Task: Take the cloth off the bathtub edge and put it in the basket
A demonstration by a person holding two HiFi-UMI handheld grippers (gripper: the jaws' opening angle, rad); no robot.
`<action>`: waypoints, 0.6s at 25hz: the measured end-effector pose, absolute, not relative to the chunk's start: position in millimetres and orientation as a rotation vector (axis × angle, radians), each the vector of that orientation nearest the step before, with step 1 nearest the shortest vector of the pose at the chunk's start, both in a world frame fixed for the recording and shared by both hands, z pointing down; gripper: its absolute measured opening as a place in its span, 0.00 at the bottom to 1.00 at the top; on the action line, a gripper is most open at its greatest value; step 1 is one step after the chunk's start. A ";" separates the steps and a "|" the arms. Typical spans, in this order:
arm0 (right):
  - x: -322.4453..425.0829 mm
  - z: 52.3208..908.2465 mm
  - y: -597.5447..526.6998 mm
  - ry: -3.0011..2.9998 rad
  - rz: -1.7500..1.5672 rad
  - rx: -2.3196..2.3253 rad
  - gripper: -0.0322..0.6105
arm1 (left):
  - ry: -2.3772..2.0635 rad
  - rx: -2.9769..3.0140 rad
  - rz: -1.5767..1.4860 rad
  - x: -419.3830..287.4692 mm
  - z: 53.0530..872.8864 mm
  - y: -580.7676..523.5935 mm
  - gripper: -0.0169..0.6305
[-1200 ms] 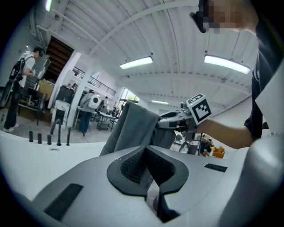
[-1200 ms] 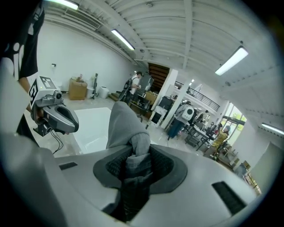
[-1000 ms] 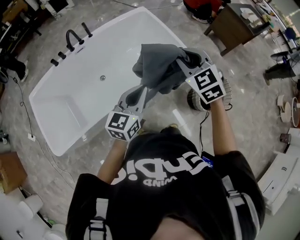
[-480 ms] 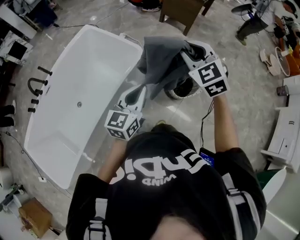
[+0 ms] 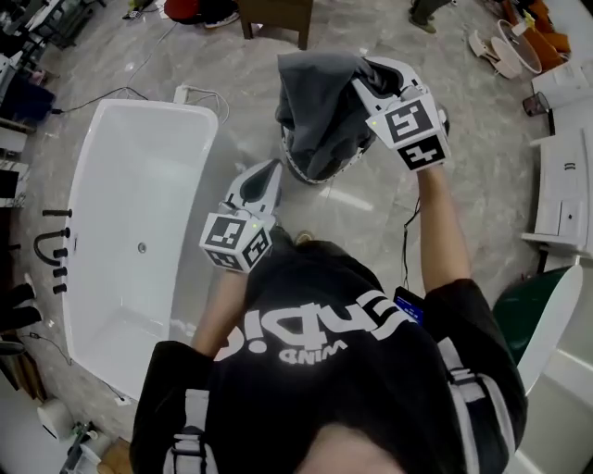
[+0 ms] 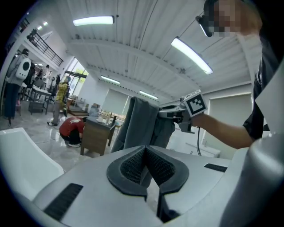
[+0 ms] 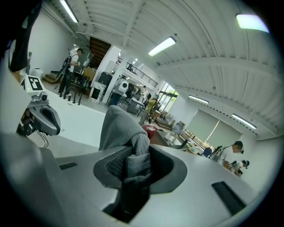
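The grey cloth hangs in a bunch from my right gripper, which is shut on its top fold. It dangles over the round basket on the floor, hiding most of it. In the right gripper view the cloth is pinched between the pads of that gripper. My left gripper sits lower left of the cloth, apart from it, shut and empty. The left gripper view shows its closed jaws with the cloth hanging ahead. The white bathtub lies at the left.
Black taps stand at the tub's far left side. A wooden table is beyond the basket, white cabinets at the right. A cable runs on the marble floor. A person in red crouches in the background.
The view has swung away from the tub toward the basket. The right gripper has carried the cloth over the basket. The left gripper has come away from the cloth's lower edge.
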State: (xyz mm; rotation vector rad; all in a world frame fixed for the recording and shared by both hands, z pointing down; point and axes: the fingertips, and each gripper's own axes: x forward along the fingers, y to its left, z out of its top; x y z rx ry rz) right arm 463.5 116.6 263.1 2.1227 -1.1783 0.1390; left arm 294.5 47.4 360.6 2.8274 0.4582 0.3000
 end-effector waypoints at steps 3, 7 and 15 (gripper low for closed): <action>483.5 267.4 135.1 -1.135 0.180 2.159 0.21 | 0.530 2.815 0.337 318.3 362.8 58.6 0.05; 507.8 271.9 147.2 -1.099 0.222 2.209 0.21 | 0.625 2.805 0.356 351.0 361.0 66.2 0.05; 551.1 285.7 159.9 -1.022 0.301 2.306 0.21 | 0.782 2.811 0.371 414.8 356.6 60.6 0.05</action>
